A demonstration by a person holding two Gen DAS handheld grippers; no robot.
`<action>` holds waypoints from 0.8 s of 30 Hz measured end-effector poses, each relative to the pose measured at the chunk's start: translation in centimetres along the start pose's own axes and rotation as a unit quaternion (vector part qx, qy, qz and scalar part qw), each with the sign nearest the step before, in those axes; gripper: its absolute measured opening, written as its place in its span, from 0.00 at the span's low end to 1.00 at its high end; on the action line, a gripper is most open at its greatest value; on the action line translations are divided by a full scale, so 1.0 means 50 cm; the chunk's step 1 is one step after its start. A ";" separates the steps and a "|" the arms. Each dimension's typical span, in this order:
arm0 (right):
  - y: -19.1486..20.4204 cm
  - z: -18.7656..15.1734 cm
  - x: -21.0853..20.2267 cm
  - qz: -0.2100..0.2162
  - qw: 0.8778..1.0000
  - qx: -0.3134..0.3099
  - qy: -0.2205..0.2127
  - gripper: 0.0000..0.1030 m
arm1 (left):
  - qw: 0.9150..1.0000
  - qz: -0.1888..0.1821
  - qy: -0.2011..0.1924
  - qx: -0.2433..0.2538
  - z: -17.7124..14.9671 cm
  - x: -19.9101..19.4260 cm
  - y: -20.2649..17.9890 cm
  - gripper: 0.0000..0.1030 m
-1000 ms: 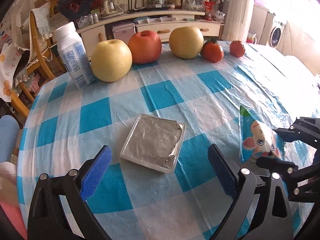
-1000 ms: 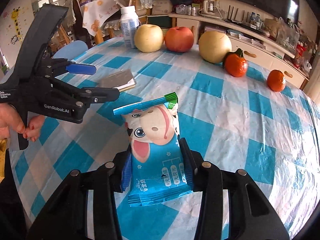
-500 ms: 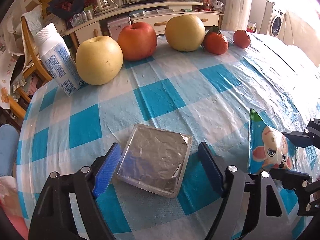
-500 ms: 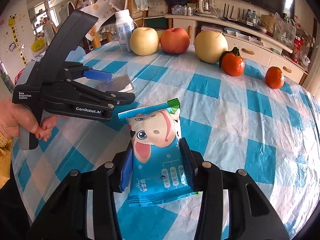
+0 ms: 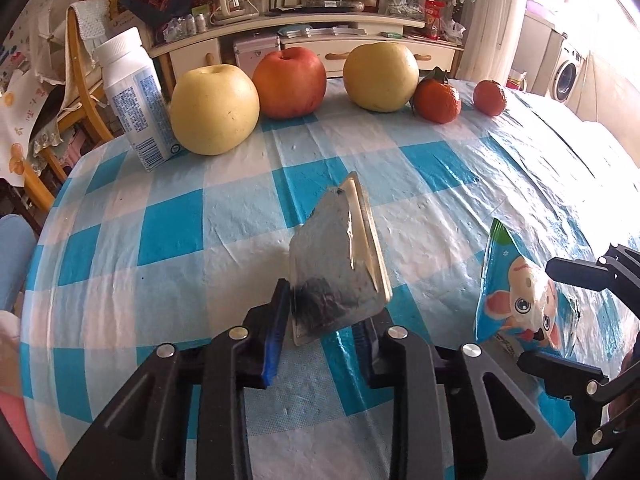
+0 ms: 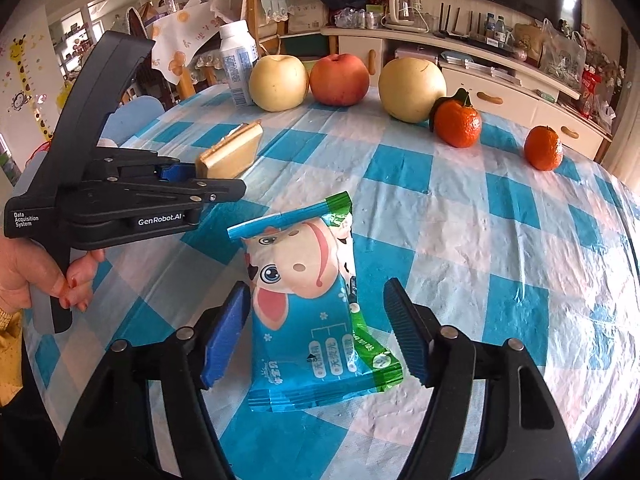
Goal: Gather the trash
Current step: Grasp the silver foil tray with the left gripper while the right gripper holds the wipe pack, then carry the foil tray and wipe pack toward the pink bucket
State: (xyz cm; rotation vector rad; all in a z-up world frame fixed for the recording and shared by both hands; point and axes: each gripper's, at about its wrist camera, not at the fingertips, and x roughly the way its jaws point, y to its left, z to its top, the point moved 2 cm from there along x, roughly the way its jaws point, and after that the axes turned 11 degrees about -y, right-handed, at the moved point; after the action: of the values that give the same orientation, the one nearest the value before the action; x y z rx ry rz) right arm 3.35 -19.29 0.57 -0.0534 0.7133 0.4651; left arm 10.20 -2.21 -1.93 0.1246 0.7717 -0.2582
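The left gripper is closing on the tilted foil tray, while the right gripper's opening jaws flank the snack wrapper.

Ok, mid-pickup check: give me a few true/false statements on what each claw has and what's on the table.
1. The left claw has the foil-lidded tray tipped up on edge between its closing jaws. True.
2. The right claw is clamped tight on the blue snack wrapper. False: its jaws are opening, with gaps on both sides of the wrapper.
3. Two small oranges sit on the checked tablecloth. True.
4. The white bottle lies on its side. False: it stands upright.
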 end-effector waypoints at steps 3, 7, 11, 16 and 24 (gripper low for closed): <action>0.000 -0.001 -0.001 0.001 1.000 0.000 0.000 0.69 | 1.000 0.012 -0.009 -0.001 -0.006 -0.010 0.002 0.25; 0.001 -0.001 -0.002 0.001 1.000 0.000 0.000 0.69 | 0.999 0.020 -0.022 -0.017 -0.015 -0.029 0.012 0.14; 0.001 -0.002 0.000 -0.001 1.000 -0.003 0.003 0.69 | 0.999 0.027 -0.030 -0.027 -0.026 -0.048 0.018 0.11; 0.001 -0.009 0.012 -0.004 1.000 -0.007 0.016 0.59 | 0.998 0.028 -0.037 -0.039 -0.042 -0.079 0.026 0.11; 0.004 -0.008 0.006 0.000 1.000 -0.017 0.009 0.44 | 0.996 0.023 -0.050 -0.068 -0.080 -0.145 0.044 0.10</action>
State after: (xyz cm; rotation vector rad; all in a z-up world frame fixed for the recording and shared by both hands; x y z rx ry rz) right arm 3.22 -19.07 0.12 -0.0890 0.7232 0.4761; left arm 3.13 2.05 0.35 -0.0004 0.6832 -0.1664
